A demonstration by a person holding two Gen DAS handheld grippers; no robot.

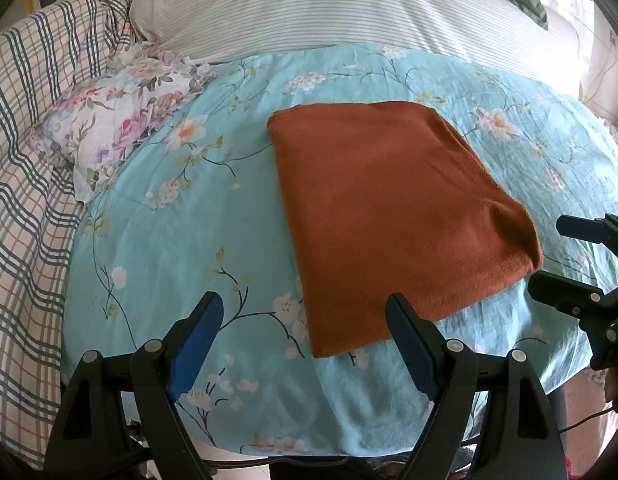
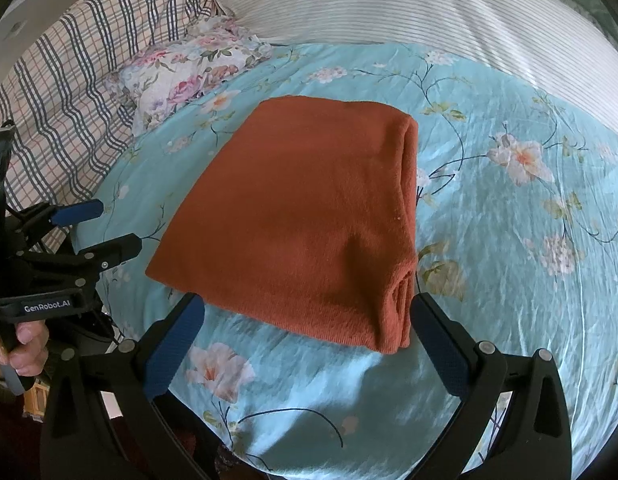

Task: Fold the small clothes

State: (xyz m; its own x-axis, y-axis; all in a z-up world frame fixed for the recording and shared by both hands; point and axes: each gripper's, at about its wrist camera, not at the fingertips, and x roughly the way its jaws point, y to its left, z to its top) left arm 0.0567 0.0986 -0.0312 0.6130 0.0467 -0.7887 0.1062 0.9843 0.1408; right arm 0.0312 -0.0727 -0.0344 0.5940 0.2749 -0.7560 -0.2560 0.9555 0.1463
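Note:
A rust-orange cloth (image 1: 393, 208) lies folded into a flat rectangle on the light blue floral bedspread (image 1: 189, 248); in the right wrist view the cloth (image 2: 305, 220) shows stacked folded layers along its right edge. My left gripper (image 1: 305, 312) is open and empty, hovering just short of the cloth's near left corner. My right gripper (image 2: 305, 312) is open and empty, its jaws standing either side of the cloth's near edge without touching it. The right gripper also shows at the right edge of the left wrist view (image 1: 557, 256), and the left gripper at the left of the right wrist view (image 2: 117, 228).
A floral pillow (image 1: 113, 116) lies at the far left of the bedspread. A plaid blanket (image 1: 25, 160) covers the left side. A striped white pillow (image 1: 329, 4) lies across the back. The bed's near edge (image 1: 349, 448) is just below the grippers.

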